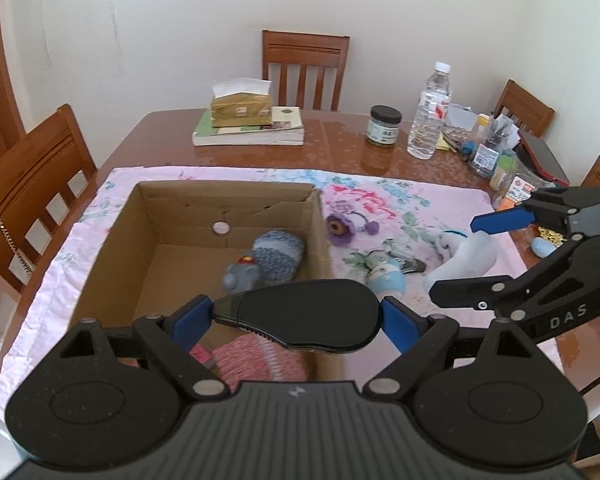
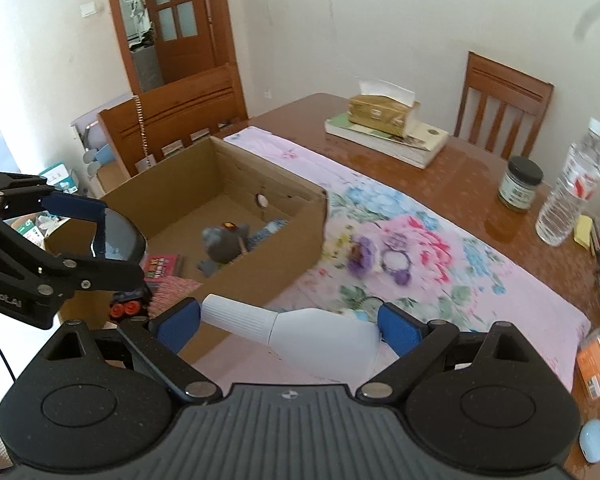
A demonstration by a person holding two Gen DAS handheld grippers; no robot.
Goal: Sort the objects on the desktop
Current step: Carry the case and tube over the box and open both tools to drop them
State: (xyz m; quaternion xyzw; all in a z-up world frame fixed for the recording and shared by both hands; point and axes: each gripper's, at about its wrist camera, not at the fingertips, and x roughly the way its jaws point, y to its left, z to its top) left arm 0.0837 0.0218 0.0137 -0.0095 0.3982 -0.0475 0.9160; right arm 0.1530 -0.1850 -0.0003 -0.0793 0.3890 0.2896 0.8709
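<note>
- Step in hand (judged): carry phase. Both hand-held grippers are loaded and held near the cardboard box [image 1: 219, 216]; nothing released yet.
- Left hand-held gripper [image 1: 295, 316]: jaws set wide, blue pads clamped on the two ends of a black comb-like brush [image 1: 300, 316], teeth visible along its lower edge. It hangs over the near right corner of the box.
- Right hand-held gripper [image 2: 289, 328]: clamped on a white bottle [image 2: 300, 332] lying crosswise between the pads, ribbed cap to the left. It is outside the box, over the floral cloth [image 2: 440, 264], just beside the near wall.
- Box contents so far: grey plush toy [image 1: 241, 276] against a blue knitted item [image 1: 277, 254]; red-striped fabric [image 1: 255, 360] and a pink card at the near end.
- Left on the cloth: purple knitted flower [image 1: 340, 230], a small purple charm, a pale blue figure [image 1: 384, 280] and a white plush partly hidden behind the right gripper.
- Bench [image 1: 340, 140] beyond the cloth carries a tissue box on books, a jar and a water bottle; probably not part of the sort.
- Next move (judged): lower the brush into a free patch of the box floor, then part the jaws; bring the bottle over the wall afterwards so the two grippers do not clash.
- Risk: the bottle is gripped end to end, so it may swing or slip.
</note>
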